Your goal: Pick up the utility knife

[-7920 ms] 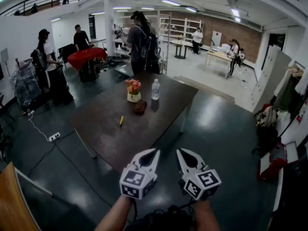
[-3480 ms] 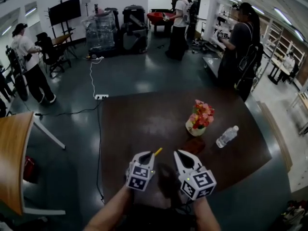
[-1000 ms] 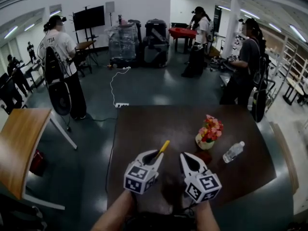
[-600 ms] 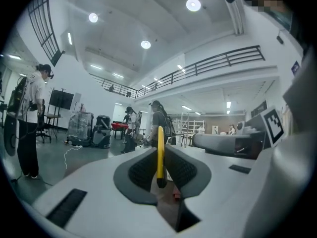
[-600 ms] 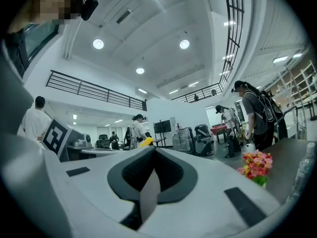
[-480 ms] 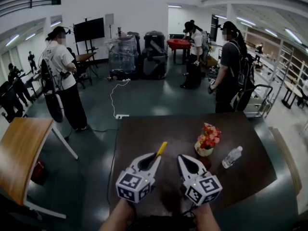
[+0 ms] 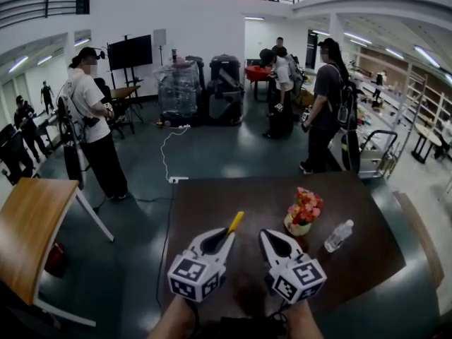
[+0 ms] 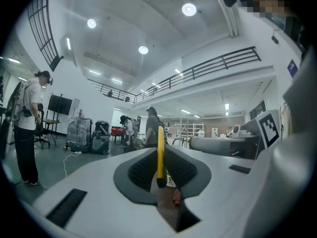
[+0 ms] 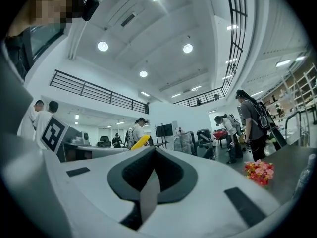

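Note:
The yellow utility knife (image 7: 235,222) is clamped between the pads of my left gripper (image 7: 224,237) and sticks forward and up past its tips, held in the air above the dark brown table (image 7: 367,224). In the left gripper view the knife (image 8: 160,155) stands edge-on between the pads of my left gripper (image 8: 161,163). My right gripper (image 7: 272,240) hovers just to the right, level with it, its jaws together on nothing. In the right gripper view my right gripper (image 9: 152,152) shows no gap between its jaws, and the knife's yellow end (image 9: 140,142) pokes up beyond it on the left.
A pot of pink and orange flowers (image 7: 304,214) and a lying water bottle (image 7: 337,236) sit on the table to the right of the grippers. A light wooden table (image 7: 28,224) stands at the left. Several people, a cable with a power strip (image 7: 178,179) and wrapped equipment lie beyond.
The knife, which first lay on the table, is now held in my left gripper. Over the last second both grippers have risen a little, the left more, and the head view has tilted up.

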Demonstrator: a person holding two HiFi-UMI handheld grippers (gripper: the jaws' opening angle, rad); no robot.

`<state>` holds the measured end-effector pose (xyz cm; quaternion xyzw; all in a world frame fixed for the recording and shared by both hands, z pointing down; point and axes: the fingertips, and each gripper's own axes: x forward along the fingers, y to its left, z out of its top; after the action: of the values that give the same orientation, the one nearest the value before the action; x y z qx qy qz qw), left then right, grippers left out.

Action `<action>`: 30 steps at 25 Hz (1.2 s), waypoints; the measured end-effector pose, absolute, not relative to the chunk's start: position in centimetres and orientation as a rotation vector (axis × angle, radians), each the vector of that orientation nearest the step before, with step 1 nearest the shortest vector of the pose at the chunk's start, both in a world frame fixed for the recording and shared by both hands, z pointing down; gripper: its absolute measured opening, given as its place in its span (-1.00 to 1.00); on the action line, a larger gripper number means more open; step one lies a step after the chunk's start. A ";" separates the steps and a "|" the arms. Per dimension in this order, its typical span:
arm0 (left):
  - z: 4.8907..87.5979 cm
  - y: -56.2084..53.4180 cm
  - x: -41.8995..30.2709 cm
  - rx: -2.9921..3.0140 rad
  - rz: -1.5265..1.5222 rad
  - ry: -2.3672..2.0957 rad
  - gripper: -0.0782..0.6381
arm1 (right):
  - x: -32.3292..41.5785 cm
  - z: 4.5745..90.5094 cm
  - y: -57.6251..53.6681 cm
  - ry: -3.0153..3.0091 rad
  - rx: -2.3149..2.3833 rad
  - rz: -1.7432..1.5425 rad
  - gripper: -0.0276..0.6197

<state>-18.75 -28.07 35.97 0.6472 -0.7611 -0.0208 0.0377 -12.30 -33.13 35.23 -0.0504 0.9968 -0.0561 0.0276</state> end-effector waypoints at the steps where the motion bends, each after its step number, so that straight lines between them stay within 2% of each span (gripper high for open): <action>1: 36.0 -28.1 -18.8 1.982 -0.065 -2.334 -0.62 | -12.3 35.3 -33.1 3.078 -0.154 -0.171 -0.89; 30: 36.9 -27.9 -18.5 1.986 -0.070 -2.293 -0.62 | -12.9 35.2 -32.1 3.090 -0.146 -0.200 -0.89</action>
<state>-18.48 -27.93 36.86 0.6535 -0.7547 -0.0230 0.0535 -12.93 -32.06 35.18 -0.0472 0.9966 -0.0644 0.0209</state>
